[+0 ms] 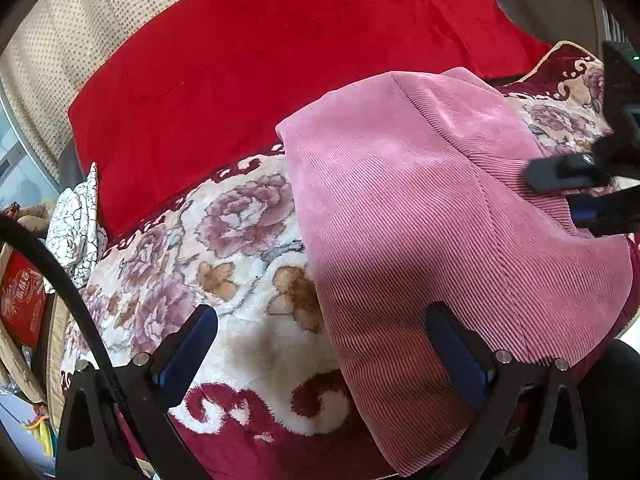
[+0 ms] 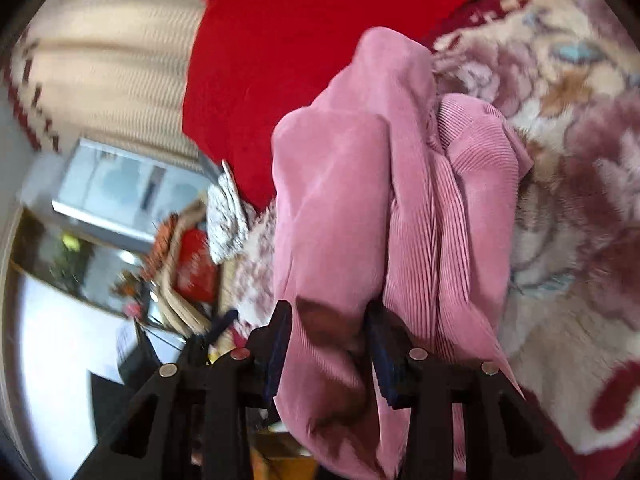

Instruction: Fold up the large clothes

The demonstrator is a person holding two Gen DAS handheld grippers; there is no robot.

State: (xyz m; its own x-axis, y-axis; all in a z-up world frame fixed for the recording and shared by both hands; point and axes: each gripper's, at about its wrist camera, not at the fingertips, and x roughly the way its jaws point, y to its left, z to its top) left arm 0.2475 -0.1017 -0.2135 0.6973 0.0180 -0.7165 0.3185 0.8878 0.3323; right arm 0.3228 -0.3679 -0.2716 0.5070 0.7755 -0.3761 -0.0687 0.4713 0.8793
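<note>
A large pink corduroy garment (image 1: 420,208) lies spread on a floral plush blanket (image 1: 224,248) on the bed. My left gripper (image 1: 320,320) hovers open above the garment's near left edge. One of its fingers is over the blanket and the other over the pink cloth, and nothing is clamped between them. My right gripper (image 1: 568,188) enters from the right edge of the left wrist view, at the garment's far right side. In the blurred right wrist view, a bunched fold of the pink garment (image 2: 340,200) fills the gap of the right gripper (image 2: 330,320), which is shut on it.
A red blanket (image 1: 280,60) covers the far half of the bed, against a beige dotted headboard (image 1: 60,40). A white patterned cloth (image 1: 78,228) lies at the bed's left edge. A red bag (image 1: 22,300) and clutter sit on the floor beside the bed.
</note>
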